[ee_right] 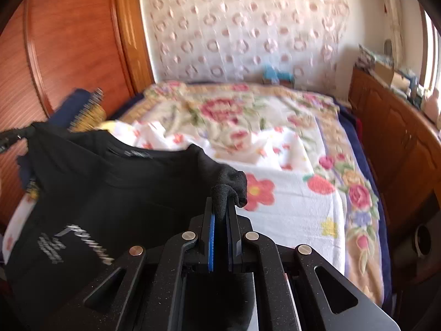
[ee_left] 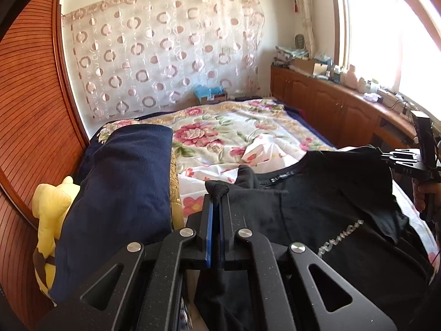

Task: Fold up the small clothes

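Observation:
A black T-shirt (ee_left: 330, 193) with pale lettering on its front hangs stretched between my two grippers above the bed. My left gripper (ee_left: 216, 201) is shut on a bunched corner of the shirt near its shoulder. In the right wrist view the same black T-shirt (ee_right: 110, 187) spreads to the left, and my right gripper (ee_right: 222, 207) is shut on a wad of its fabric. The right gripper (ee_left: 386, 155) also shows at the far right of the left wrist view, clamped on the shirt's other shoulder, with a hand (ee_left: 420, 193) holding it.
A floral bedspread (ee_left: 234, 132) covers the bed. A folded navy cloth (ee_left: 124, 187) and a yellow plush toy (ee_left: 52, 209) lie at the left by the wooden wardrobe (ee_left: 30, 104). A wooden cabinet (ee_left: 344, 104) with clutter runs along the right under the window.

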